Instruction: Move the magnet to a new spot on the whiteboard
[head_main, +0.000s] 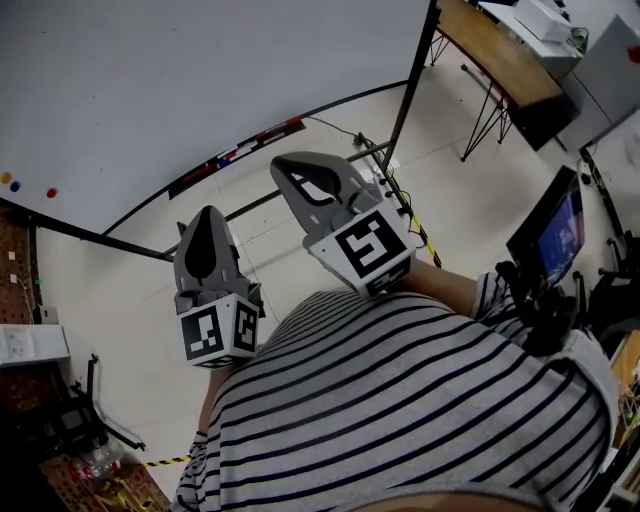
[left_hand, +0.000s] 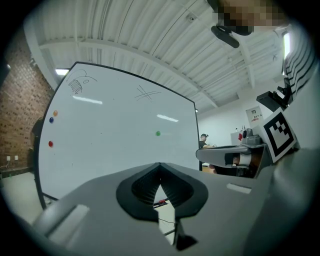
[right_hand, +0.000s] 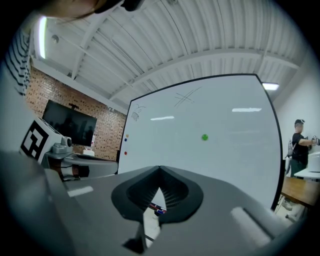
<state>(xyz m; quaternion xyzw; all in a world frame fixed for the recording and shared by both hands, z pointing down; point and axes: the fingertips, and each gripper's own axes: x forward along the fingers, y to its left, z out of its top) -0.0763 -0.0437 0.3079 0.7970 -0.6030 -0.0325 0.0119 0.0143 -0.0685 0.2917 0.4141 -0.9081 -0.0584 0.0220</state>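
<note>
A green magnet (left_hand: 158, 133) sticks near the middle of the whiteboard (left_hand: 115, 135), well away from both grippers; it also shows as the green magnet (right_hand: 204, 137) in the right gripper view. My left gripper (head_main: 208, 213) is held in front of the board (head_main: 200, 80), shut with nothing between its jaws (left_hand: 160, 165). My right gripper (head_main: 281, 166) is beside it, a little closer to the board, shut and empty too (right_hand: 159, 168). Orange, blue and red magnets (left_hand: 51, 120) sit by the board's left edge.
A tray with markers (head_main: 240, 152) runs along the board's bottom edge. The board's black stand (head_main: 410, 80) and cables (head_main: 375, 160) are on the floor ahead. A wooden table (head_main: 495, 50) stands at the far right, a lit screen (head_main: 552, 235) to my right, a brick wall (left_hand: 20, 115) to the left.
</note>
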